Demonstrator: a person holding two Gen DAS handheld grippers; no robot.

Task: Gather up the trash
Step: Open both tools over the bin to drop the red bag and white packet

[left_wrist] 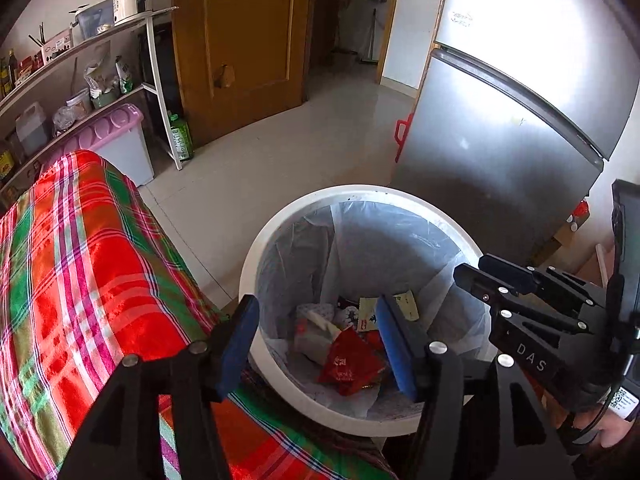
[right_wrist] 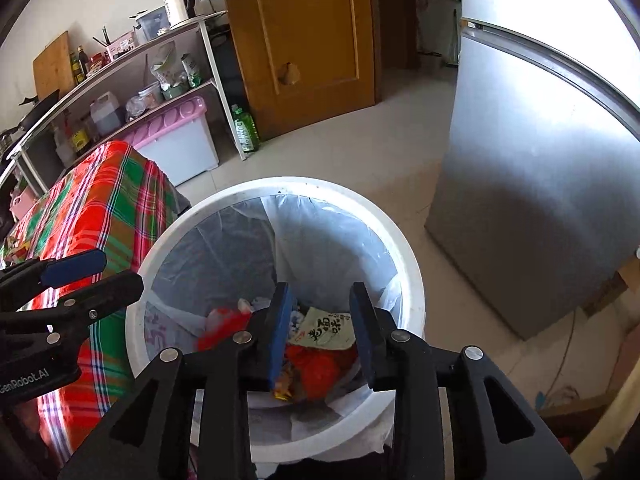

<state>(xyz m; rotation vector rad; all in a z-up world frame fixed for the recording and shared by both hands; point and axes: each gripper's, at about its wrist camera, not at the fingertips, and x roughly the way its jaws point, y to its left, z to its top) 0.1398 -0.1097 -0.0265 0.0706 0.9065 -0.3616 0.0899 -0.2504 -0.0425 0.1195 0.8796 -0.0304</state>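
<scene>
A white trash bin (left_wrist: 360,192) (right_wrist: 320,186) with a clear liner stands on the floor beside the table. At its bottom lie a red wrapper (left_wrist: 348,364) (right_wrist: 320,368), a pale yellow packet (left_wrist: 368,314) (right_wrist: 324,332) and other crumpled scraps. My left gripper (left_wrist: 316,320) (right_wrist: 120,270) hangs over the bin's left rim, open, with nothing between its blue pads. Over the bin's mouth my right gripper (right_wrist: 322,300) (left_wrist: 472,272) points down into it, open and empty. The trash shows through the gap below it.
A table under a red and green plaid cloth (left_wrist: 80,260) (right_wrist: 108,200) is on the left, touching the bin. A silver fridge (left_wrist: 500,140) stands to the right, a wooden door (left_wrist: 240,40) behind. Shelves, a pink-lidded box (left_wrist: 120,132) and a green bottle (left_wrist: 182,138) line the far left.
</scene>
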